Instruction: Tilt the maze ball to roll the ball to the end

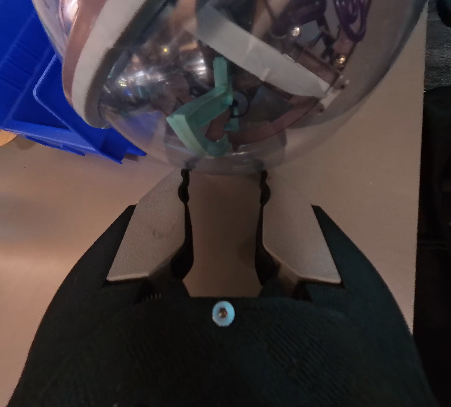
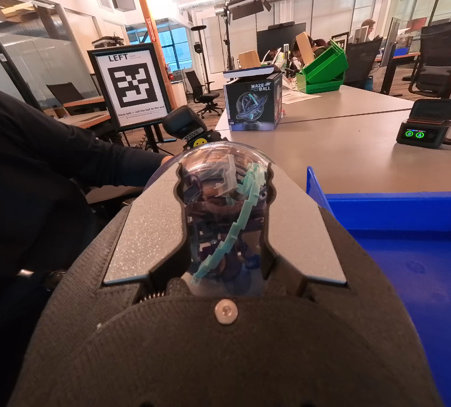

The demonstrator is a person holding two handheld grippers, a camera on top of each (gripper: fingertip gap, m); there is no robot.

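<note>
The clear maze ball is seen lifted above the grey surface, close to the surface's near edge and just beside the rim of a blue bin. The ball is cradled between the fingers of the right tongs, whose two pads are pressed against its sides, so that the sphere is grasped along much of the fingers' length. Teal, purple and grey tracks are visible through the shell.

From the opposite side, the left tongs are held with both fingertips touching a round clear cap on the ball; the cap is gripped between them. A pale band is seen curving round the sphere, and the blue bin is partly covered by it.

A dark sleeve is shown reaching toward the ball. Farther back on the surface, the toy's dark box is seen upright, green bins are stacked tilted, and a small device with lit green rings is set near the right edge.
</note>
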